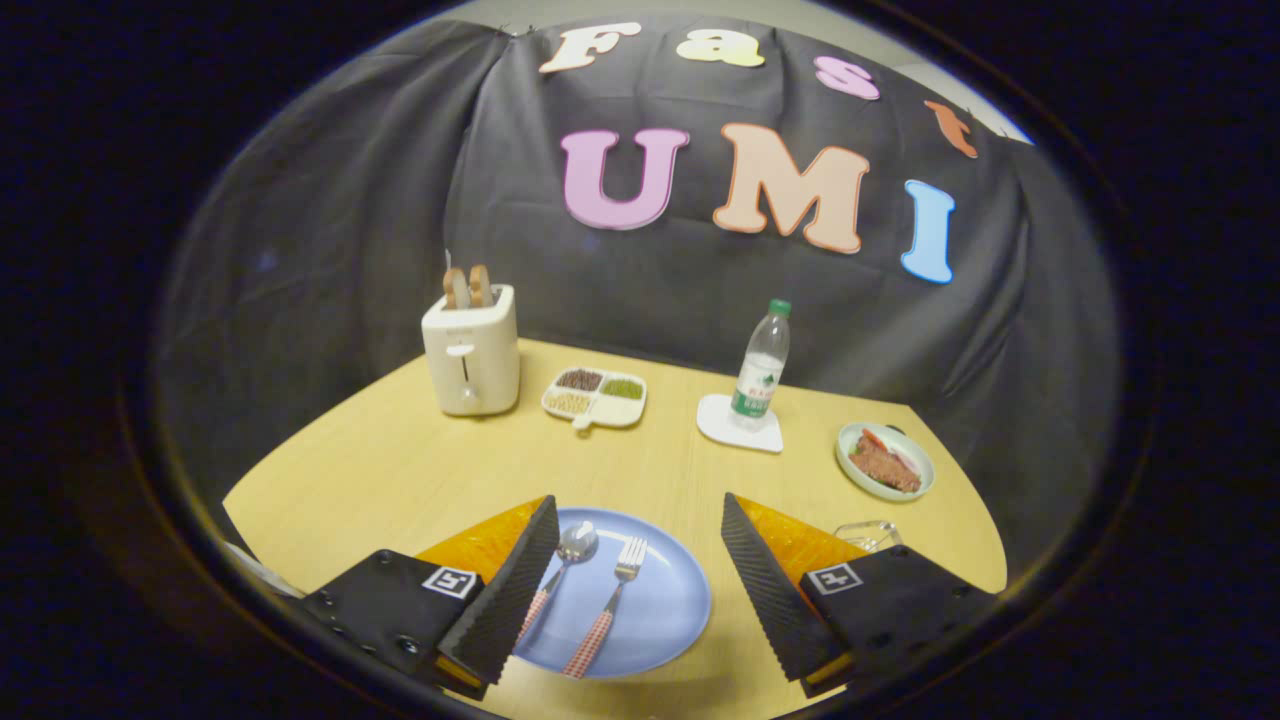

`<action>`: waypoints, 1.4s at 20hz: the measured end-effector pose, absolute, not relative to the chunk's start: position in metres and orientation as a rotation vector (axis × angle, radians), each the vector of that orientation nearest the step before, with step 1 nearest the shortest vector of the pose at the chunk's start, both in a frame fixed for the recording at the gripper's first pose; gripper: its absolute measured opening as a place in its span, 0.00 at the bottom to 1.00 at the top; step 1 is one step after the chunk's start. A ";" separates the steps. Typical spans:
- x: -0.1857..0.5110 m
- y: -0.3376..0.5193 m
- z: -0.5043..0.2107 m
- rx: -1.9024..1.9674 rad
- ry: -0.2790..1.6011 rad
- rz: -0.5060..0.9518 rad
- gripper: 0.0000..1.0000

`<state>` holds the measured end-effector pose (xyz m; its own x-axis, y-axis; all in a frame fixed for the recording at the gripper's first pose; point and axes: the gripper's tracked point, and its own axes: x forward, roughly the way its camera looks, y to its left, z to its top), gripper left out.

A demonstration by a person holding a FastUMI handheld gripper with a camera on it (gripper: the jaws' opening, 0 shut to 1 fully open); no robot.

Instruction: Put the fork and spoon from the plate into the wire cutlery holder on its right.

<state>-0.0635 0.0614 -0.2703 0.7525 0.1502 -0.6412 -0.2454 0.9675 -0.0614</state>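
Hovering tool (640, 590) (fingers spread) over fork (608, 610), spoon (562, 570).

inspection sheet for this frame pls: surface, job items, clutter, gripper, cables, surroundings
Surface: wooden table, no spills seen.
Job's things: spoon and fork lie side by side on the blue plate, between the fingers; wire cutlery holder right of the plate, mostly hidden behind one finger.
Clutter: toaster with bread, divided dish, water bottle on a white coaster, food plate.
Grippers: gripper open, above the plate, touching nothing.
Cables: nothing seen.
Surroundings: black cloth wall.
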 end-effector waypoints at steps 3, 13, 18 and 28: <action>-0.079 0.062 -0.305 -0.177 0.768 0.233 1.00; -0.120 0.055 -0.378 -0.221 0.991 0.243 0.88; -0.126 0.052 -0.385 -0.230 1.032 0.243 0.55; -0.131 0.039 -0.375 -0.188 1.119 0.236 0.08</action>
<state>-0.1314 0.0389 -0.3747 0.4161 0.0925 -0.9046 -0.2806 0.9593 -0.0310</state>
